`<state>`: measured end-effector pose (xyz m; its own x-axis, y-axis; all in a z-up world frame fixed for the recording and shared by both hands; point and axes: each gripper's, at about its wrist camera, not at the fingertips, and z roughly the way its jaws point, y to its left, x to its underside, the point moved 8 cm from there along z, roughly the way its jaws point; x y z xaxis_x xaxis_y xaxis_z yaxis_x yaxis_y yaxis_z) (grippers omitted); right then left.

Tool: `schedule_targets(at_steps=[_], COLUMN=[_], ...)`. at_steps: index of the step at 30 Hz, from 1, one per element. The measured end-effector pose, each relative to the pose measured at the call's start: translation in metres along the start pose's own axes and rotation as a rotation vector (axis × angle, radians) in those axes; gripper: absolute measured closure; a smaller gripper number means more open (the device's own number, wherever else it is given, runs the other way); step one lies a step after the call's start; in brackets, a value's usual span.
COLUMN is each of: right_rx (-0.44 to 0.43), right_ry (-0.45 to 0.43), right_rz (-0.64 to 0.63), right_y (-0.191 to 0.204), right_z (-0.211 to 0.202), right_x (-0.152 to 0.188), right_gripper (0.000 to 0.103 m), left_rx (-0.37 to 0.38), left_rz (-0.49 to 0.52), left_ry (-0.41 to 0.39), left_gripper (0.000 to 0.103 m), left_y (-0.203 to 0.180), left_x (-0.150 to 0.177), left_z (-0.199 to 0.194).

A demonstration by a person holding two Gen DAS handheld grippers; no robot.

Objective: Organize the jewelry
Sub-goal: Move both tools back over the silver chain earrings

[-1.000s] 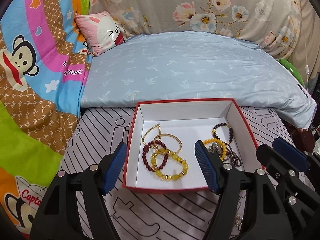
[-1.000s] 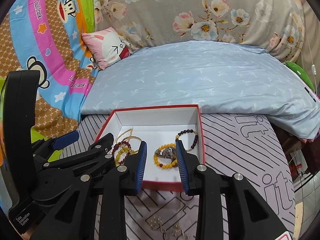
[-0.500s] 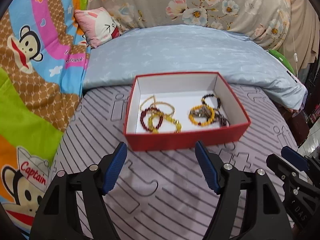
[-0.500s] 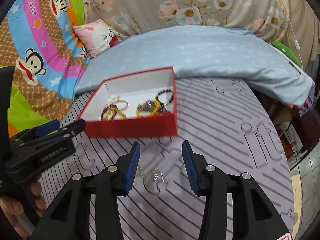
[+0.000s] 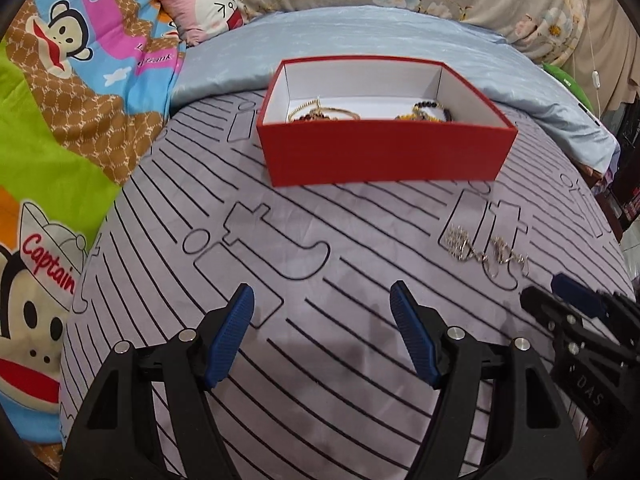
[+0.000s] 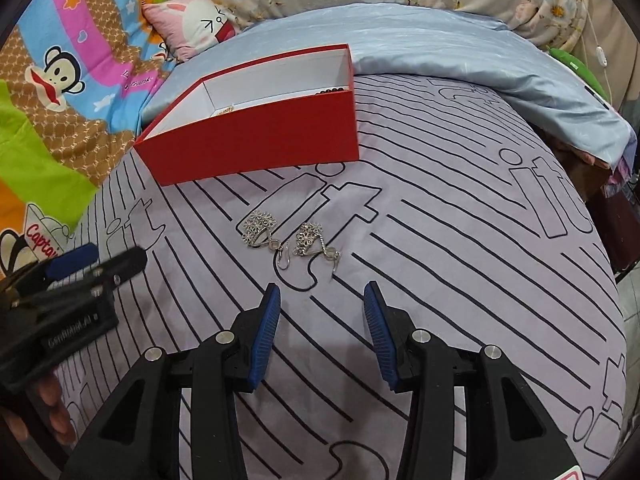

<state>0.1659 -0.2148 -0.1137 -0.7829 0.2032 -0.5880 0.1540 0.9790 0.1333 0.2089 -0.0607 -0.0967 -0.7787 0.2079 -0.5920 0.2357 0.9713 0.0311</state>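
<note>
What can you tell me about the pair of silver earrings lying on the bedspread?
The silver earrings are two matching pieces, each with a cluster of small openwork flowers, a curved stem and a hook. They look like metal. They lie flat, side by side, on the grey striped bedspread, in front of the red box and outside it. Only the fabric touches them; the right tongs stand open just short of them.

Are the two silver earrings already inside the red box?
No, both silver earrings lie on the striped sheet in front of the red box.
</note>
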Motion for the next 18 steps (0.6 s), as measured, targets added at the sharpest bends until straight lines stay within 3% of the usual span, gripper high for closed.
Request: schedule_targets(at_steps=[8, 13, 18], right_rx=[0.044, 0.052, 0.069], right_ry=[-0.005, -0.005, -0.005], right_rz=[-0.025, -0.035, -0.053], right_y=[-0.003, -0.002, -0.004], right_z=[0.018, 0.025, 0.027], right_x=[-0.013, -0.014, -0.017], right_gripper=[0.063, 0.072, 0.094], left_rx=[0.002, 0.009, 0.018], left_rz=[0.003, 0.004, 0.003], left_ry=[0.000, 0.008, 0.007], left_gripper=[0.036, 0.036, 0.036], left_y=[-0.003, -0.006, -0.010], left_x=[0.001, 0.001, -0.003], left_z=[0.001, 0.003, 0.004])
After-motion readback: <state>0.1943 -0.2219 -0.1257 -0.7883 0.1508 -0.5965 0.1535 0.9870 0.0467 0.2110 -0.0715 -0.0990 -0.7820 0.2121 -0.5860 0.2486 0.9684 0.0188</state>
